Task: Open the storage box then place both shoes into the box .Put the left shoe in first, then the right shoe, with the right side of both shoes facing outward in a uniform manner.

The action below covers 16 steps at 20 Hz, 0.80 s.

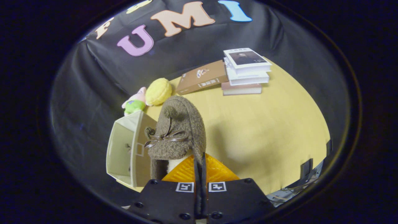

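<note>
Closest in, the claw has its two fingers pressed nearly together on a thin edge of the shoe, seemingly the heel rim or collar, and carries it raised above the worktop. That shoe is a fuzzy brown slipper with a small bow and pompoms, hanging just beside the open storage box, which lies on its side to the left with its mouth facing up and out. I judge the slipper light, soft and floppy, not fragile, so a pinch on the stiffer rim suits it, though it may swing or sag. Books and plush toys lie beyond
</note>
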Available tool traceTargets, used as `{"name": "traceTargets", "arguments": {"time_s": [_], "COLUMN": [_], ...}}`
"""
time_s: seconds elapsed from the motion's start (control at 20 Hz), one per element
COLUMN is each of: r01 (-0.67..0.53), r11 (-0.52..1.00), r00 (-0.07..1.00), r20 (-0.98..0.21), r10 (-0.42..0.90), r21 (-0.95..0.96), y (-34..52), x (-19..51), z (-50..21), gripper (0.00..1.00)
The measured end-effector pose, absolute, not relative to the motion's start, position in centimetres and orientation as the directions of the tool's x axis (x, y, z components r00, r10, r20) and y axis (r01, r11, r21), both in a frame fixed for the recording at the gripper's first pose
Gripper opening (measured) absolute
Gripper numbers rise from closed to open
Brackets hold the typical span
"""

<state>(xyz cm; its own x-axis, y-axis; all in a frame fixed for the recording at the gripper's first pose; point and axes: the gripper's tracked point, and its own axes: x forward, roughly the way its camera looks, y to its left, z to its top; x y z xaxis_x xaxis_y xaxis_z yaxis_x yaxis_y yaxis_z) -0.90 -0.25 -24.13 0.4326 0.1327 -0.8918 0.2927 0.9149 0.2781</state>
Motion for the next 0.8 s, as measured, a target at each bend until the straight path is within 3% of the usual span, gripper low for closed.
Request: {"name": "traceTargets", "arguments": {"time_s": [0.55,0.8], "r01": [0.200,0.183], "r11": [0.894,0.901], "r00": [0.495,0.466], "r20": [-0.829,-0.841], "r10": [0.261,0.273], "r21": [0.402,0.394], "y": [12.2,16.4], "x": [3.2,3.6], "z": [-20.0,-21.3], "gripper": [0.03,0.04]}}
